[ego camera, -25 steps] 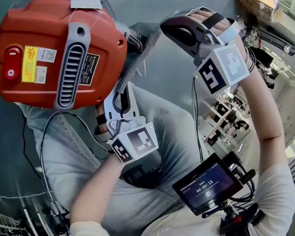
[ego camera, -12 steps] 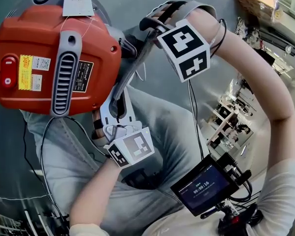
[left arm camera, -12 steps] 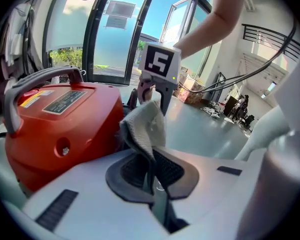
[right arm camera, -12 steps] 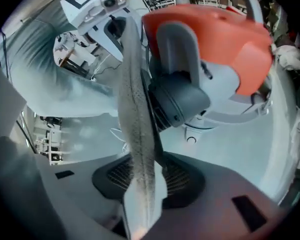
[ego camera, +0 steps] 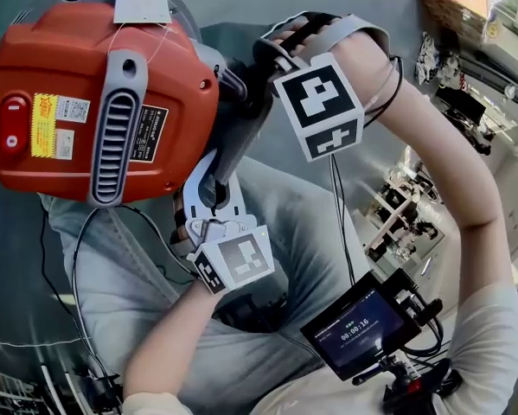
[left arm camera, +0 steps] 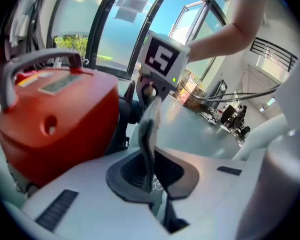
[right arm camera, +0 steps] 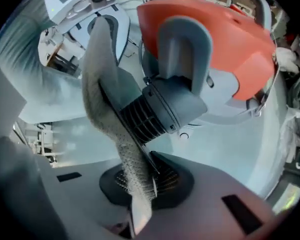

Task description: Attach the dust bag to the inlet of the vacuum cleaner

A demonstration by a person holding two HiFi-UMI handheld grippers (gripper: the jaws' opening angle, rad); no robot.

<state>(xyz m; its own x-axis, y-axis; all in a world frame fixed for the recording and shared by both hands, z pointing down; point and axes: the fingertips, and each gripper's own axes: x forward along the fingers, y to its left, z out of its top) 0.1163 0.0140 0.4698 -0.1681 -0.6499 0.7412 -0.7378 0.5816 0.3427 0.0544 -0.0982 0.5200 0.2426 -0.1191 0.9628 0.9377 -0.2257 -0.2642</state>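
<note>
While taut, dust bag (ego camera: 239, 139) toward inlet (ego camera: 234, 79)

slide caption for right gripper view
Right gripper, jaws just closed on grey fabric dust bag beside ribbed grey inlet of red vacuum cleaner

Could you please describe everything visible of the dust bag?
The dust bag is a flat piece of grey-beige, woven-looking fabric, pulled into a slanted strip between both tools. The left tool is shut on one end; the right tool has just closed on the other. Its middle runs close alongside the ribbed grey inlet of the red vacuum cleaner, not yet fitted over it.
</note>
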